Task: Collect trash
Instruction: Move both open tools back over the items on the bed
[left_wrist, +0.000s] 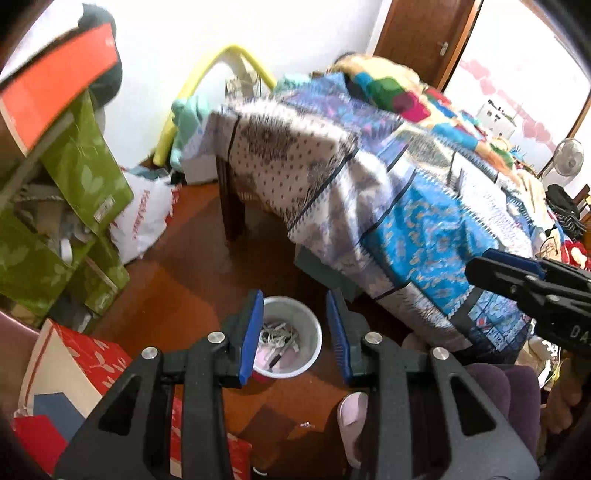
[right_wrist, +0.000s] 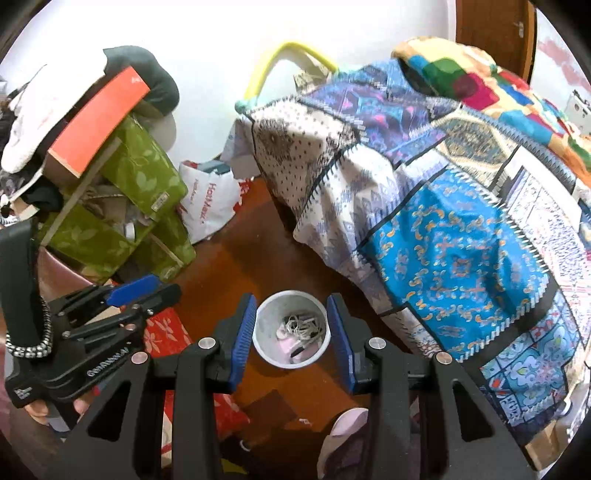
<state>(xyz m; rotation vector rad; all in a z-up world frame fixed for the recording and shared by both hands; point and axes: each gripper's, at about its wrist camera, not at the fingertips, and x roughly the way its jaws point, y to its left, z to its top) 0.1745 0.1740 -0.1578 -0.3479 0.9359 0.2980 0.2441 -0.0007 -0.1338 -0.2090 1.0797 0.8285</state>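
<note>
left edge: stack of green leaf-print boxes (left_wrist: 74, 177) under an orange-red box (left_wrist: 59, 81), tilted. a red and white gift bag (left_wrist: 85, 362) sits on the floor below them. behind, a white plastic shopping bag (left_wrist: 144, 221) with red lettering against the wall.

left gripper (left_wrist: 295, 336): fingers spread wide, nothing between the blue pads (left_wrist: 251, 336). held high over the floor, pointing down.

centre: white trash bin (left_wrist: 310, 325) stands upright on the reddish-brown wood floor (left_wrist: 184, 288), just beside the bed corner. it already holds tangled white cord or string, something pale pink, and a dark pen-like item. in the left wrist view the bin sits between the two pads; same framing in the right wrist view.

right gripper (right_wrist: 291, 332): fingers also spread apart, empty, bin (right_wrist: 266, 354) visible in the gap. the two grippers hang near each other, side by side, each seen at the edge of the other's view.

below the bin in the left wrist view: a small pale scrap (left_wrist: 306, 425) on the floor, near a pale pink slipper (left_wrist: 351, 413). too small to identify.

right: bed covered by a patchwork quilt (left_wrist: 424, 221), blue panels, hanging down near the bin.

judgement: both tools empty, so the step in hand is finding the next piece. the floor scrap is the likely candidate. it looks thin and flat, so come down steeply, pads straddling it, close slowly to avoid skidding it away. keep the other gripper clear of the bin mouth.
</note>
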